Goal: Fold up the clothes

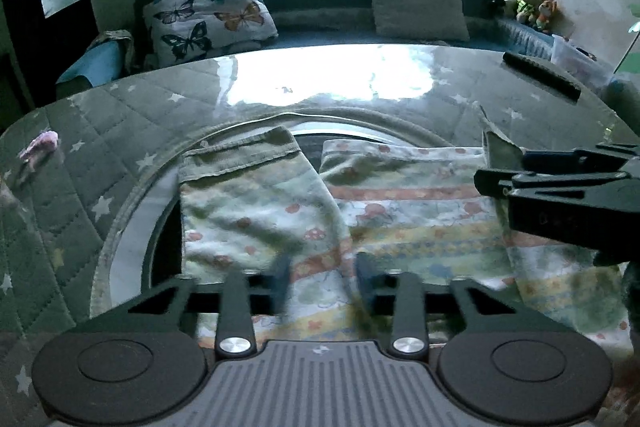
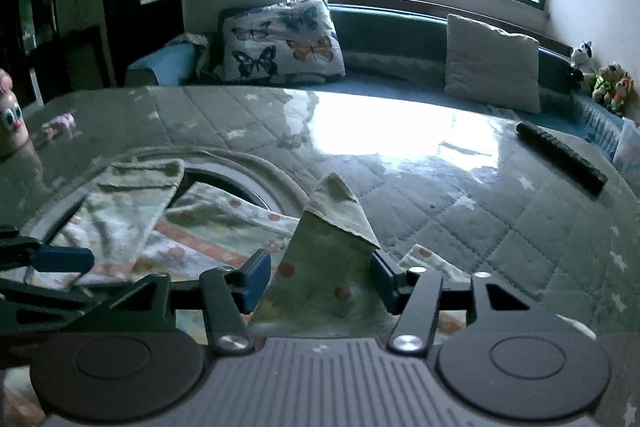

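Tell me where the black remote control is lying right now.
The black remote control lies on the far right of the glass-topped table, near the edge facing the sofa. It is well beyond the patterned garment and apart from it.

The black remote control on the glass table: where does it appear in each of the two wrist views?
Left wrist view: the black remote control lies at the upper right, on the table's far edge.
Right wrist view: it lies at the right, mid height, on the same edge.
Shared landmark: the butterfly-print cushion on the sofa.
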{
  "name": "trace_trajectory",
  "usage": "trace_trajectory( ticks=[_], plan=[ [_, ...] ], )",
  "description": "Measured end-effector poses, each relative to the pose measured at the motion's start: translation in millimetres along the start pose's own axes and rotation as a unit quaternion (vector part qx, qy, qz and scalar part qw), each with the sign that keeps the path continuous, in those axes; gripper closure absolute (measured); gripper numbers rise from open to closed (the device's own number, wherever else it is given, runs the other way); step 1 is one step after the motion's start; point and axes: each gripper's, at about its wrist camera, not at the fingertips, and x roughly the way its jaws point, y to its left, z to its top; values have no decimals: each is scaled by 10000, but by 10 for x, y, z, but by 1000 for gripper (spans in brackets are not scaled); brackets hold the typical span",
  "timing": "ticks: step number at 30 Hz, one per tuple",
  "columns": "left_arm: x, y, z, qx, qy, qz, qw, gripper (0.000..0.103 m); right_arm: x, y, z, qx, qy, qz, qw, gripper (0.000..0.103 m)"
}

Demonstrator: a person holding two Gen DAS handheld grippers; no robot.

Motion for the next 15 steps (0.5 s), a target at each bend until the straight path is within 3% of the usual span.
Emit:
trace_trajectory(
  ticks=[5,7,15],
  plan=[
    [-89,47,-28,-35,-87,-10,10000,94,-40,-65,-39,41,18,-21,10000,90],
    [-149,63,-39,-57,-159,18,9999,96,-125,-113,-46,118,-38,-16,9999,97],
    [-562,297,-168,-350,-519,230,9978,100,-628,-308,-92,373,-523,-58,9979,100]
  ],
)
